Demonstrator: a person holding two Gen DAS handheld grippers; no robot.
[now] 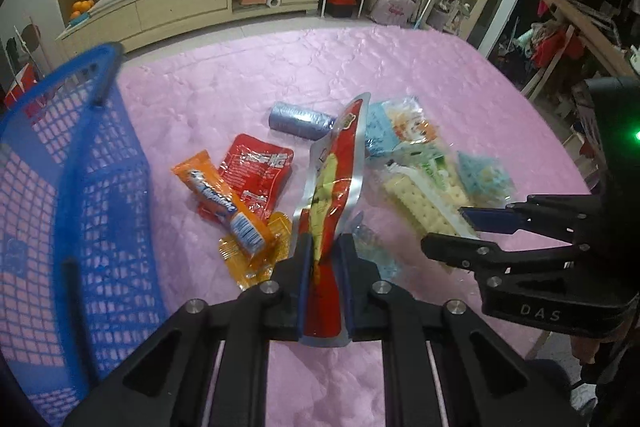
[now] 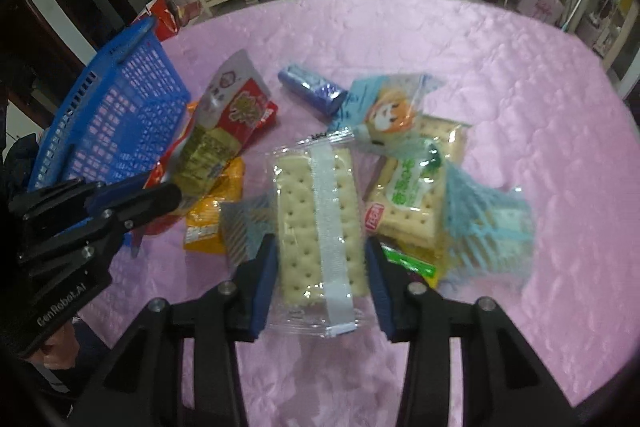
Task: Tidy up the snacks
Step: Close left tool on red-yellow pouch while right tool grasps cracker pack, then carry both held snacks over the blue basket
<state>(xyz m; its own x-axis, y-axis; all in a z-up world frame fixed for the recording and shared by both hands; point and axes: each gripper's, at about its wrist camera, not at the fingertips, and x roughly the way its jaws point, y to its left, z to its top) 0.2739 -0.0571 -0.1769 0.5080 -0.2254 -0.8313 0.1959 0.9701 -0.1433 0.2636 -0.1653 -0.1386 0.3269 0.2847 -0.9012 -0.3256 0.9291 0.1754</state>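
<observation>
My left gripper (image 1: 325, 259) is shut on a red and silver snack pouch (image 1: 336, 179) and holds it upright above the pink table cover; the pouch also shows in the right wrist view (image 2: 224, 131). My right gripper (image 2: 322, 259) has a clear cracker pack (image 2: 316, 223) between its fingers, pads at the pack's sides. A blue mesh basket (image 1: 80, 211) stands to the left and also shows in the right wrist view (image 2: 116, 119). An orange stick pack (image 1: 228, 203), a red sachet (image 1: 256, 171) and a blue roll (image 1: 300, 119) lie in the pile.
More cracker packs (image 2: 408, 195) and light blue packets (image 2: 488, 227) lie right of my right gripper. A yellow-orange packet (image 2: 216, 211) lies by the basket. The pink quilted cover (image 2: 520, 87) spreads to the right and far side. A low cabinet (image 1: 180, 3) stands beyond the table.
</observation>
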